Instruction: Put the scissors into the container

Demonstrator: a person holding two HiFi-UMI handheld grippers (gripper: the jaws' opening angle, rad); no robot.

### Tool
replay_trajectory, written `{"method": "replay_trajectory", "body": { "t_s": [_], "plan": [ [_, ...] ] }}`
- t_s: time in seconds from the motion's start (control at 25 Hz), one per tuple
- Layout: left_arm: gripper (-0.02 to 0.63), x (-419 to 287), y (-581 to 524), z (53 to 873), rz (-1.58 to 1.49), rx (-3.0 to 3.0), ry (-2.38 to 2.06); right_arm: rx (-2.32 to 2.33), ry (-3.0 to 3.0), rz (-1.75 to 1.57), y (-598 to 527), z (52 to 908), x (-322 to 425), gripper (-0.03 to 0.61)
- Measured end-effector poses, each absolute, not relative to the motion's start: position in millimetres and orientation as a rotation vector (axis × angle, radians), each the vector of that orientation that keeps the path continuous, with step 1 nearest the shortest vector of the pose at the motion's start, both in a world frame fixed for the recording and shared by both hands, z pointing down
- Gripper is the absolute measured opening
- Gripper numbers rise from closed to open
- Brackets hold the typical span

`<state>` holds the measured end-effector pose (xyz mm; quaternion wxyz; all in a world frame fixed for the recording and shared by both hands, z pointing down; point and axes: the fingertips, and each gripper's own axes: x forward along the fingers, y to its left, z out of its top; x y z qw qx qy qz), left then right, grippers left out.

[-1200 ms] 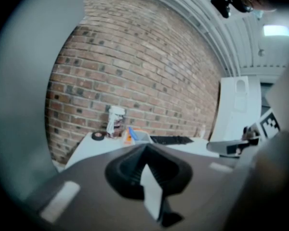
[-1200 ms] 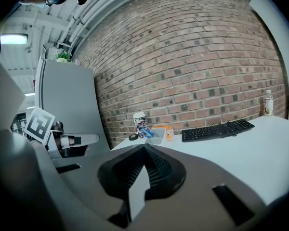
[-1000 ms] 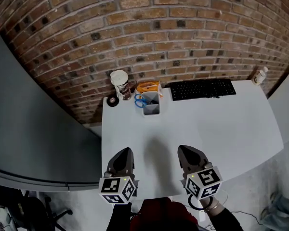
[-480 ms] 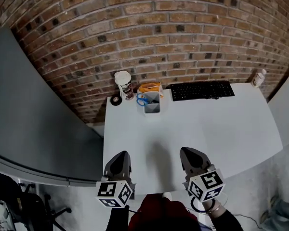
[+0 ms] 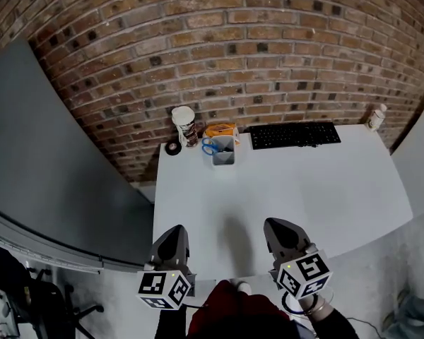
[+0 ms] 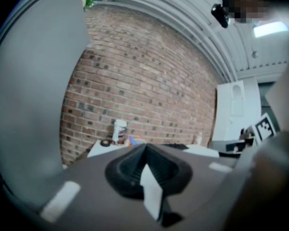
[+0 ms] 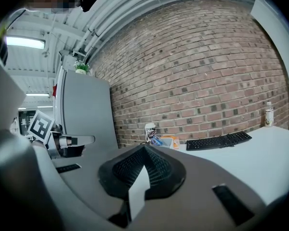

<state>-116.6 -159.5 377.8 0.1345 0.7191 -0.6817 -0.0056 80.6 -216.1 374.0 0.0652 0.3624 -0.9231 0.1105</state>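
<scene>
The scissors (image 5: 210, 147) show as blue handle loops at the left rim of a small grey container (image 5: 225, 154), far back on the white table (image 5: 283, 189); their blades are hidden. My left gripper (image 5: 172, 230) hangs at the table's near edge, jaws shut and empty. My right gripper (image 5: 275, 225) is level with it, a little to the right, also shut with nothing in it. Both are far from the container. The left gripper view shows closed jaws, with the scissors (image 6: 131, 140) tiny behind them. In the right gripper view the jaws are closed too.
A paper cup (image 5: 184, 123) and a dark tape roll (image 5: 172, 147) stand left of the container, with an orange object (image 5: 220, 129) behind it. A black keyboard (image 5: 295, 135) lies at the back, a small bottle (image 5: 374, 117) at the far right corner. A grey partition (image 5: 56, 161) flanks the left.
Both grippers have drawn back toward the person, the left one dropping past the table's near edge. The table and its objects look farther off. Jaws stayed shut.
</scene>
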Motion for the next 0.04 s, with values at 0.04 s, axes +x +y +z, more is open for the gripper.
{"method": "replay_trajectory", "body": {
  "t_s": [0.04],
  "plan": [
    [0.003,-115.9,-156.6,376.6,-0.02,2.086,-1.975,1.093,-2.791,0.331,-213.5,371.6,81.3,0.008]
  ]
}}
